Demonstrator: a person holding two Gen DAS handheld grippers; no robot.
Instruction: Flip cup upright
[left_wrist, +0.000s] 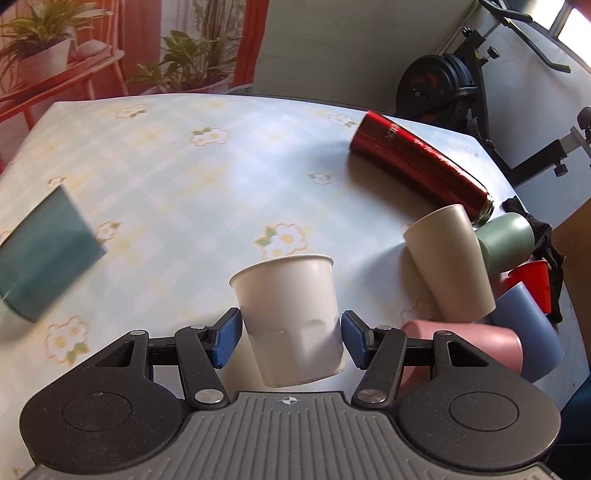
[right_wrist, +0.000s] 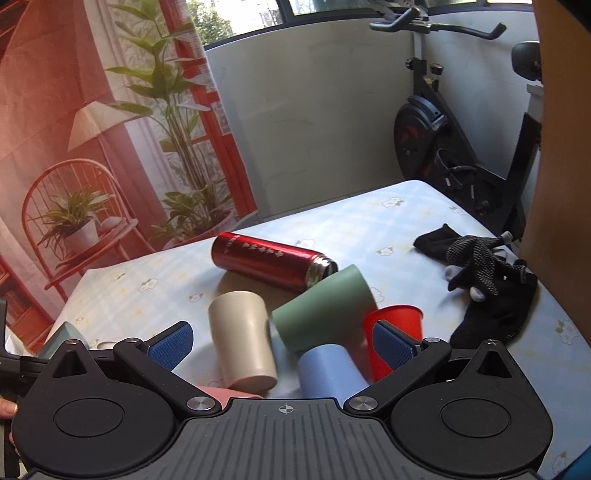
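In the left wrist view the white cup (left_wrist: 290, 317) sits between the blue fingers (left_wrist: 226, 341) of the left gripper (left_wrist: 290, 338), rim up and tilted a little toward 11 o'clock, so the flip looks nearly done; the left pad touches its wall, the right pad stands just off it, and whether the cup is clamped or already let go cannot be told, nor whether its base rests on the counter (left_wrist: 177, 173). What seems left is to settle it flat and back away. At 9 o'clock a blurred teal cup (left_wrist: 44, 254) stands near; at 3 o'clock a beige cup (left_wrist: 448, 262), green cup (left_wrist: 506, 240), pink cup (left_wrist: 465, 343) and blue cup (left_wrist: 528, 332) lie heaped, with a red flask (left_wrist: 421, 162) at 1 o'clock. In the right wrist view the right gripper (right_wrist: 282, 345) hangs spread wide, holding nothing, over that heap: beige, green, blue and a red cup (right_wrist: 397, 317) still tipped, gloves (right_wrist: 484, 280) at 2 o'clock. The heap crowds any next pick
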